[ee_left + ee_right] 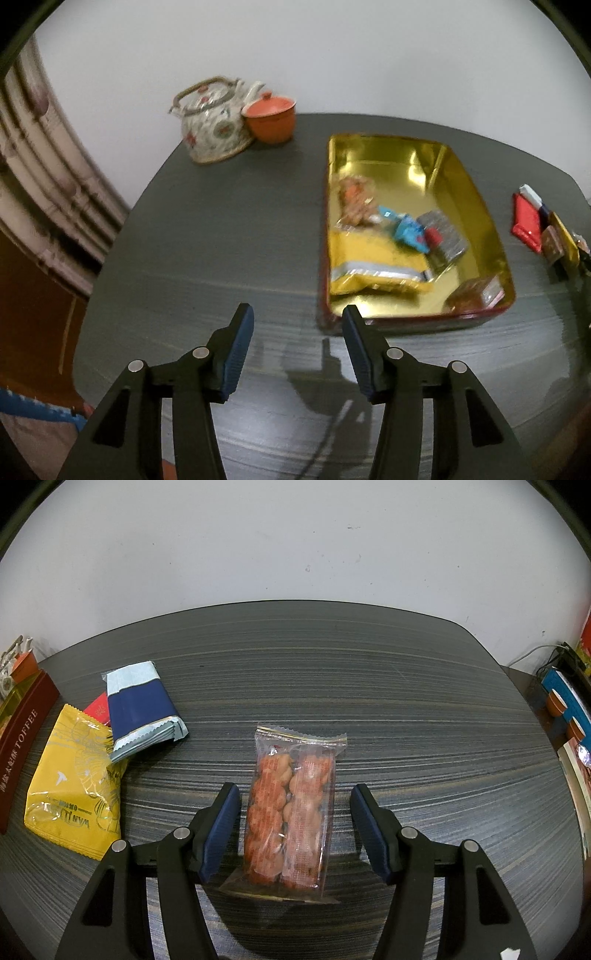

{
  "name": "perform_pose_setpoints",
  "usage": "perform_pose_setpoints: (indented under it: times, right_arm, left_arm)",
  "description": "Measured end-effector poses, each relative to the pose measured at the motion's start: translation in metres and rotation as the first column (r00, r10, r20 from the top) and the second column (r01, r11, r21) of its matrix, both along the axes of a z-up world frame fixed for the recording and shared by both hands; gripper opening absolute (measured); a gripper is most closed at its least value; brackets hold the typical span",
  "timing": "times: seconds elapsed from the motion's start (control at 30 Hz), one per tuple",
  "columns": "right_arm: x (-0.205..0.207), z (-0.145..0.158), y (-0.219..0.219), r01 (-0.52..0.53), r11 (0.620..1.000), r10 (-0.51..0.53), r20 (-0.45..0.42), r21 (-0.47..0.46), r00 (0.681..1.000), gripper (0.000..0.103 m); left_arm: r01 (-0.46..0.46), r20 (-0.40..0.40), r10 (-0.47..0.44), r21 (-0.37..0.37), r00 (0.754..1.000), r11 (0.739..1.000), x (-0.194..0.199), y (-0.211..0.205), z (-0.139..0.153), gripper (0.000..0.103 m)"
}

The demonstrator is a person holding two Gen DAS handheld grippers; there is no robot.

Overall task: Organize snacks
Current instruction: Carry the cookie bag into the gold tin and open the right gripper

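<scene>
Since the clear cookie packet (291,805) lies on the table (369,686) between my right gripper (295,801) pads, untouched, its long axis along the fingers, I judge closing is next; left gripper (297,317), parted and empty, hangs beside the gold tin (491,236).

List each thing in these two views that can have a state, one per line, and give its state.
Left gripper: jaws open, nothing between them.
Right gripper: jaws open around the clear biscuit pack, not pressing it.
Clear biscuit pack: sealed, flat on the table.
Gold toffee tin: lid off, partly filled with snacks.
Teapot: upright, lid on.
Orange lidded cup: upright, covered.
Yellow snack packet: sealed, lying flat.
</scene>
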State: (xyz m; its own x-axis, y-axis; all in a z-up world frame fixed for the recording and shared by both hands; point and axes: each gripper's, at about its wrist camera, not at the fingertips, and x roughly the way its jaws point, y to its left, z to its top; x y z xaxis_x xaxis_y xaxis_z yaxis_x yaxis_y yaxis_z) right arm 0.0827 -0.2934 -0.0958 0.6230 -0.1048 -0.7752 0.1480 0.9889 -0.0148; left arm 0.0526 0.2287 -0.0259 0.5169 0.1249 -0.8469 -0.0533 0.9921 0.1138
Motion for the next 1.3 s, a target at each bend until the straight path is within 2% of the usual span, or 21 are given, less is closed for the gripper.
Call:
perform_pose_setpoints:
  times: [0.27,0.33,0.37,0.4,0.5,0.7,0.93,1.1,1.3]
  right_arm:
    - [-0.009,0.002,0.001,0.013,1.0,-0.013,-0.015,0.001,1.0,0.059]
    - [-0.009,0.003,0.002,0.009,1.0,-0.009,-0.019,-0.002,1.0,0.054]
    - [-0.009,0.003,0.003,0.007,1.0,-0.007,-0.022,-0.003,1.0,0.048]
    - [-0.009,0.004,0.003,0.008,1.0,-0.008,-0.026,-0.011,1.0,0.039]
    - [-0.007,0.005,0.005,0.011,1.0,-0.012,-0.038,-0.027,0.999,0.034]
    - [-0.013,0.007,0.01,0.037,0.998,-0.039,-0.043,-0.053,0.998,0.034]
    - [-0.022,0.03,0.008,0.054,0.998,-0.054,0.009,-0.026,0.999,0.034]
    - [-0.027,0.055,0.021,0.011,1.0,-0.011,0.063,-0.013,0.998,0.034]
    - [-0.031,0.087,0.079,-0.105,0.994,0.102,0.114,0.014,0.988,0.034]
  left_arm:
    - [-0.001,-0.016,0.0,-0.018,1.0,1.0,-0.007,0.008,-0.015,0.051]
    - [0.007,-0.018,-0.007,-0.021,1.0,1.0,-0.008,0.008,-0.016,0.051]
    - [0.009,-0.018,-0.009,-0.018,1.0,1.0,-0.008,0.007,-0.016,0.051]
    - [0.014,-0.017,-0.014,-0.018,1.0,1.0,-0.009,0.007,-0.015,0.051]
    - [0.014,-0.005,-0.014,-0.02,1.0,1.0,-0.009,0.006,-0.012,0.052]
    - [0.024,-0.002,-0.024,-0.018,1.0,1.0,-0.009,0.003,-0.011,0.058]
    - [0.036,-0.003,-0.036,0.001,0.999,0.999,-0.009,0.001,-0.01,0.061]
    - [0.033,-0.01,-0.033,0.011,0.999,0.999,-0.009,0.003,-0.011,0.062]
    - [0.013,-0.007,-0.013,0.008,1.0,1.0,-0.008,0.009,-0.009,0.062]
